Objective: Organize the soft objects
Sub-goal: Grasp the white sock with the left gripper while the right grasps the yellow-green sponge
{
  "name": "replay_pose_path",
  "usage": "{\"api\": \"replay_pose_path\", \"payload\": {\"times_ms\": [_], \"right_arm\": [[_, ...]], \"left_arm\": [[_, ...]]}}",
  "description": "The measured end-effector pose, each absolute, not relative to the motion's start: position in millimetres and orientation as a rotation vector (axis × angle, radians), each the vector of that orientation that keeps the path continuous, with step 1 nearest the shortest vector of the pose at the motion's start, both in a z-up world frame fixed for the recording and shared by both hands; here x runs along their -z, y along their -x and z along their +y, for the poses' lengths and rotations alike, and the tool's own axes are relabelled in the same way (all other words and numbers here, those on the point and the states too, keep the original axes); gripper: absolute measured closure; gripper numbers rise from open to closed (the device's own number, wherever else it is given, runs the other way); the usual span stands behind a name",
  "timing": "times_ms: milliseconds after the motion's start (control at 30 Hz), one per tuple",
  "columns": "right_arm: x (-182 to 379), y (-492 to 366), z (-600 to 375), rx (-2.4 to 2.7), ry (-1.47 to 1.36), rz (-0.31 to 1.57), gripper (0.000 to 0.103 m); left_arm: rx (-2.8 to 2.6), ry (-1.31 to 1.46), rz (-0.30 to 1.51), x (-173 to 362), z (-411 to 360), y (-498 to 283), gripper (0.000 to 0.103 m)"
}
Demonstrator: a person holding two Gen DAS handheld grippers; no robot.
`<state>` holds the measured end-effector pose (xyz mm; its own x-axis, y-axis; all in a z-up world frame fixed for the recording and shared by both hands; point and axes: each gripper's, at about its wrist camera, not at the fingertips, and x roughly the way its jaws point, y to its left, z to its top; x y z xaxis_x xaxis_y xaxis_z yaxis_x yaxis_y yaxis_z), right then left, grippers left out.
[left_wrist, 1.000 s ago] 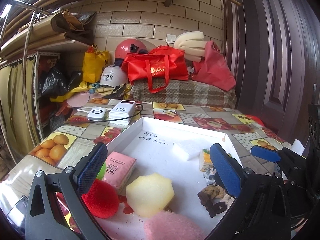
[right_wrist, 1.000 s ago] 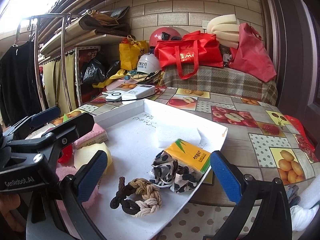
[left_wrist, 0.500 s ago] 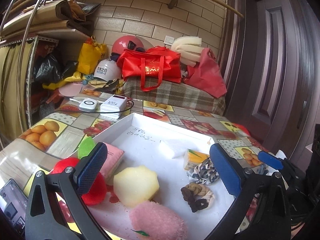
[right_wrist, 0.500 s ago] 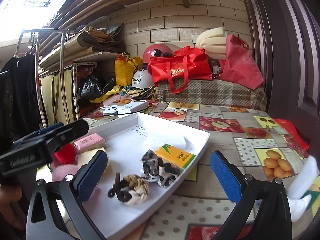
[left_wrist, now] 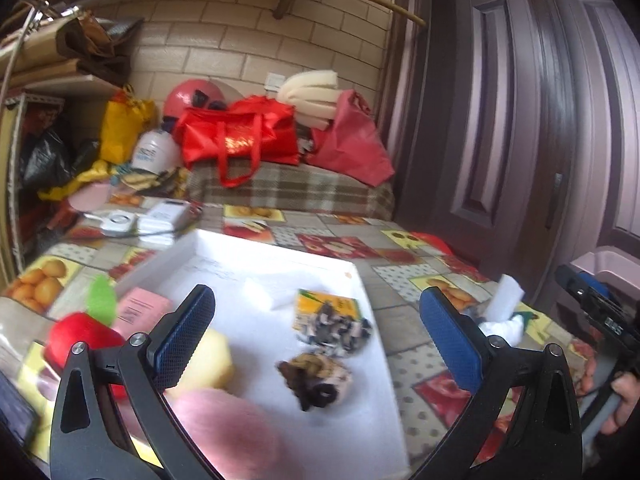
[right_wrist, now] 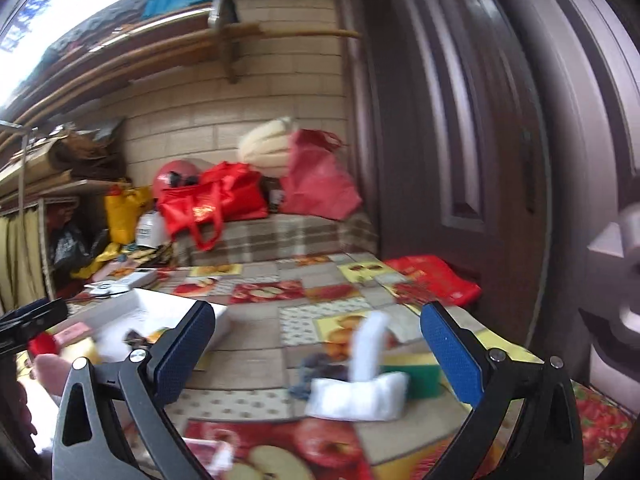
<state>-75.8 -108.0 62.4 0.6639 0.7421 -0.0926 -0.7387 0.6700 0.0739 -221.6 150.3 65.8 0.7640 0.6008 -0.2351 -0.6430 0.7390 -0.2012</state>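
— What does my left gripper (left_wrist: 318, 334) have?

— Nothing; its jaws are spread wide above the white tray (left_wrist: 360, 420). In the tray lie a braided knot (left_wrist: 316, 378), a spotted scrunchie (left_wrist: 340, 328), a yellow sponge (left_wrist: 208, 364) and a pink plush (left_wrist: 228, 432).

— And my right gripper (right_wrist: 318, 354)?

— Spread too, empty, over the fruit-print tablecloth (right_wrist: 256, 360). Just ahead sits something white (right_wrist: 360, 392), blurred, perhaps foam, touching a green sponge (right_wrist: 420, 376).
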Motion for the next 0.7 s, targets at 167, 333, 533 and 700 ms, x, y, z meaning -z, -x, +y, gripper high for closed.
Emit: {"api": "replay_pose_path", "payload": {"times_ms": [167,333,533,700], "right_arm": [[-57.7,30.6,-131.2,-0.739,-0.023,0.217,0.0],[-50.0,0.9,-149.0,-0.703,-0.036,0.32,0.0],[-43.2,-11.9,-163.4,-0.677,-0.092,0.401,0.0],[-42.3,-11.2,-163.9,-0.674,-0.085,0.404,0.0]], "left_arm": [[-0.654,0.148,0.242,-65.2,123.4,193.1,0.0],[-0.595,0.123,0.287,-62.5,114.2,178.2,0.0],[-0.601,0.127,0.307,-60.9,115.1,173.5,0.0],[-0.574,0.118,0.329,-59.4,109.0,164.5,0.0]]}}
